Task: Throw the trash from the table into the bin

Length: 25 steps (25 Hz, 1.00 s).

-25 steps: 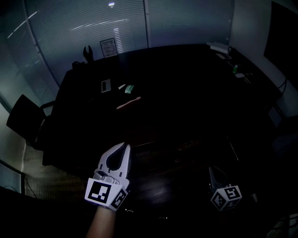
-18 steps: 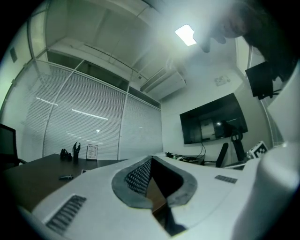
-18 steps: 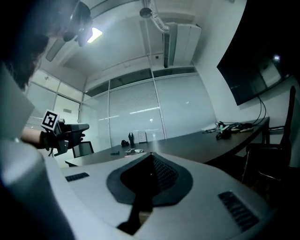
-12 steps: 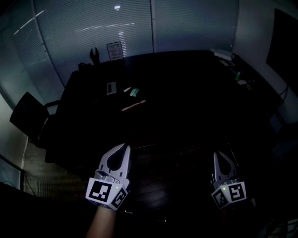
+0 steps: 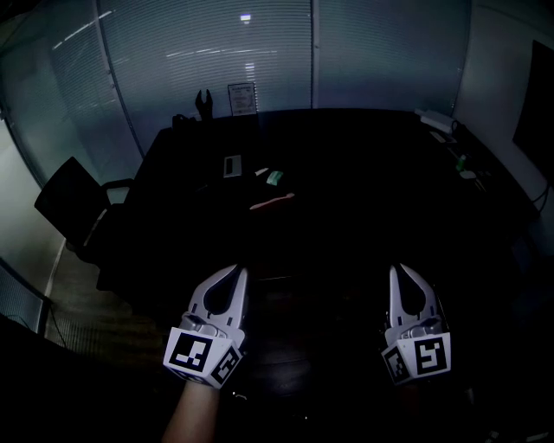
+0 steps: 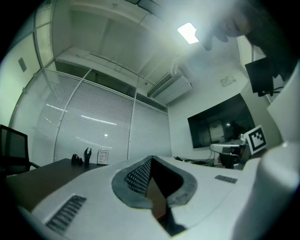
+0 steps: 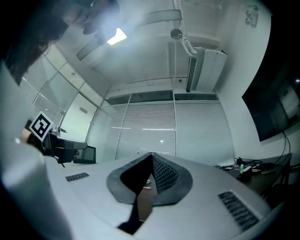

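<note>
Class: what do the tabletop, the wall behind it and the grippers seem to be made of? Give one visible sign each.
Tabletop: dark, smooth, perhaps wood or laminate; too dim to be sure. Wall: glass with slatted blinds; a lamp's reflection shows. Left gripper and right gripper: matte white plastic shells, dark ribbed pads, likely rubber.

The broad dark table (image 5: 372, 208) is open across its near and right stretches. Left of centre toward the far side lie a small grey box (image 5: 232, 164), a white scrap (image 5: 261, 171), a green wrapper (image 5: 274, 177) and a long pink strip (image 5: 272, 202), close together. A black office chair (image 5: 74, 203) stands off the left edge; white devices with cables (image 5: 437, 121) crowd the far right corner.
</note>
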### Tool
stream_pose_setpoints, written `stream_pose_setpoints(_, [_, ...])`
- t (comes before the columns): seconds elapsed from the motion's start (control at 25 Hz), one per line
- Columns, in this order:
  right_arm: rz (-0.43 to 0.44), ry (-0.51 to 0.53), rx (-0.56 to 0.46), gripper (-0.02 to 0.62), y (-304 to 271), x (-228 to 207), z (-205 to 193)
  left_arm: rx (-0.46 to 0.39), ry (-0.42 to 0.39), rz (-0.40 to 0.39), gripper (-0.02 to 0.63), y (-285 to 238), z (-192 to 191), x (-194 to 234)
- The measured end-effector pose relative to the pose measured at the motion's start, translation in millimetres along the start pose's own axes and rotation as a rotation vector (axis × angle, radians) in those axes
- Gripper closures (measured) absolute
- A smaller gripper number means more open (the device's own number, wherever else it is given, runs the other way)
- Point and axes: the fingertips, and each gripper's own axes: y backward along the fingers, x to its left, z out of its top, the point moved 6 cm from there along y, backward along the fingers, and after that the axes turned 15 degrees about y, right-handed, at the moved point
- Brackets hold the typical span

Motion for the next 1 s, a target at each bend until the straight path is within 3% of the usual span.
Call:
stream_pose_setpoints(0.48, [0.09,-0.017,-0.045,0.591,-18.4,37.0,30.0,-0.055,-0.014,0.09,0.606,23.2,21.2,17.2])
stream_pose_setpoints(0.72, [0.095,-0.027,-0.065,0.591,-38.0,54.7,41.4,-0.091,-0.038,0.162,0.606,41.7,43.7,33.3])
stream_pose_setpoints(1.0, [0.2,-0.028,-0.116,0.591,-70.6,94.2,60.7,-0.116,-0.048,0.229,0.606,65.9,67.6,66.9])
